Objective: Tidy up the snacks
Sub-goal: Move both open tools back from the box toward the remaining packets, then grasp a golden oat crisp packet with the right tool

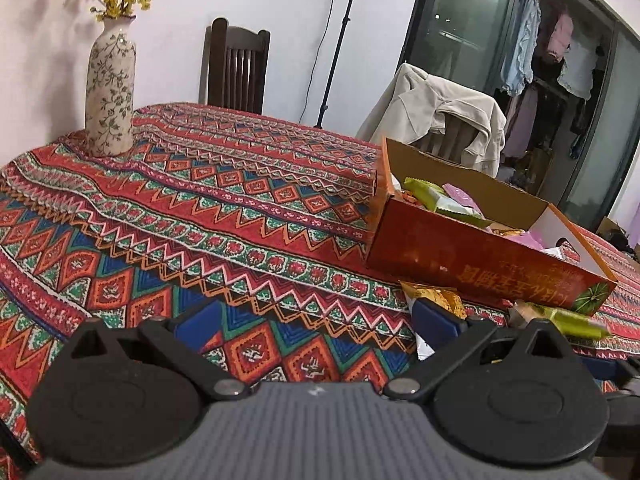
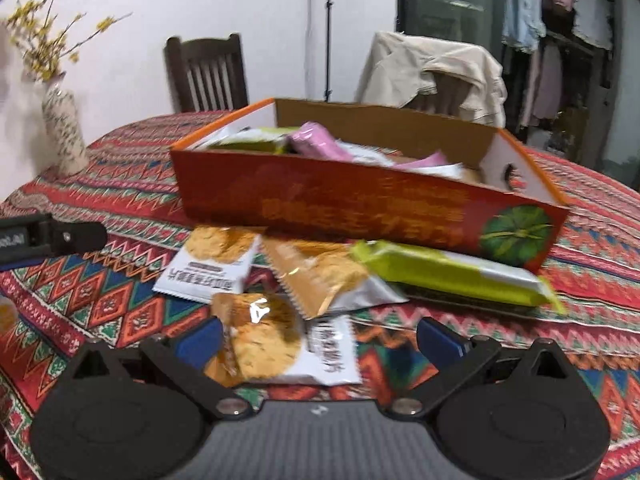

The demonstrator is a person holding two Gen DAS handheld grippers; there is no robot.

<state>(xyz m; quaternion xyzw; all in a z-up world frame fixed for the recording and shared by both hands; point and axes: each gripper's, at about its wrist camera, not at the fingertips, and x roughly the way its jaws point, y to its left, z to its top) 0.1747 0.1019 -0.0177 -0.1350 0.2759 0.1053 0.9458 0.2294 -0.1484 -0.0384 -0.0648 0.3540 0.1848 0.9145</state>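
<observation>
An orange cardboard box (image 2: pixel 360 208) holds several green and pink snack packets (image 2: pixel 316 142); it also shows in the left wrist view (image 1: pixel 480 256). In front of it on the table lie three white-and-gold cracker packets (image 2: pixel 212 260) (image 2: pixel 324 276) (image 2: pixel 276 344) and a green packet (image 2: pixel 452 276). My right gripper (image 2: pixel 320 338) is open, low over the nearest cracker packet, which lies between its blue fingertips (image 2: pixel 438 338). My left gripper (image 1: pixel 316 318) is open and empty over bare cloth, left of the box; a cracker packet (image 1: pixel 436 300) lies by its right fingertip.
A patterned red tablecloth (image 1: pixel 200 220) covers the table. A floral vase (image 1: pixel 110 88) with yellow flowers stands at the far left. Two chairs stand behind the table, one (image 1: pixel 440 120) draped with a beige jacket. The left gripper's body (image 2: pixel 52 236) shows at the left edge.
</observation>
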